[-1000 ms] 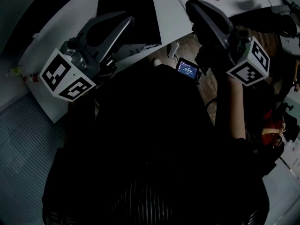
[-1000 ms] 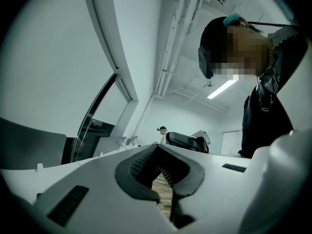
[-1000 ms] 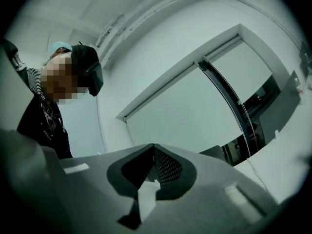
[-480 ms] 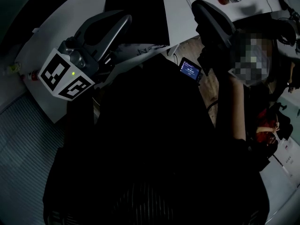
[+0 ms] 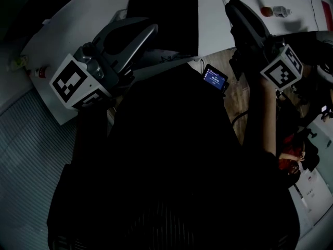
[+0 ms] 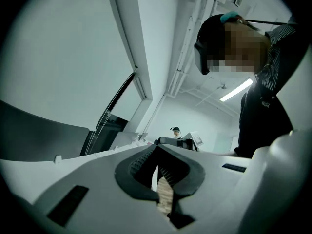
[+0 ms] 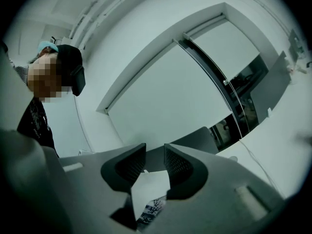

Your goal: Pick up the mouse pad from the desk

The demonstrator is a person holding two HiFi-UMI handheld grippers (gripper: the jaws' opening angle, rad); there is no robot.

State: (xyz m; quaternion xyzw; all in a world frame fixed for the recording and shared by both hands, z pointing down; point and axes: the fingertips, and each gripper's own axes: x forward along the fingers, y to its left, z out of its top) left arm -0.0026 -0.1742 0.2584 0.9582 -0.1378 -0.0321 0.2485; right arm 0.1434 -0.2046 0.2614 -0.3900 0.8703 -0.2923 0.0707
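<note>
The black mouse pad (image 5: 166, 14) lies flat on the white desk (image 5: 88, 14) at the top middle of the head view. My left gripper (image 5: 152, 30) reaches in from the left, its tip over the pad's near left part; I cannot tell whether it touches. In the left gripper view its pads (image 6: 157, 147) meet at the tips, so it is shut and holds nothing. My dark right gripper (image 5: 235, 8) hangs to the right of the pad near the desk's front edge. Its jaws (image 7: 155, 152) have just been opening, with a clear gap and nothing between them.
A small device with a lit screen (image 5: 214, 77) sits below the desk edge, over a wooden floor (image 5: 237, 95). A red-capped bottle (image 5: 273, 11) lies on the desk at the far right, another small bottle (image 5: 39, 73) at the left edge. My dark clothing fills the lower frame.
The pad and desk now sit further right and lower in the head view. Both grippers have shifted right with it, and the left tip now overlaps the pad.
</note>
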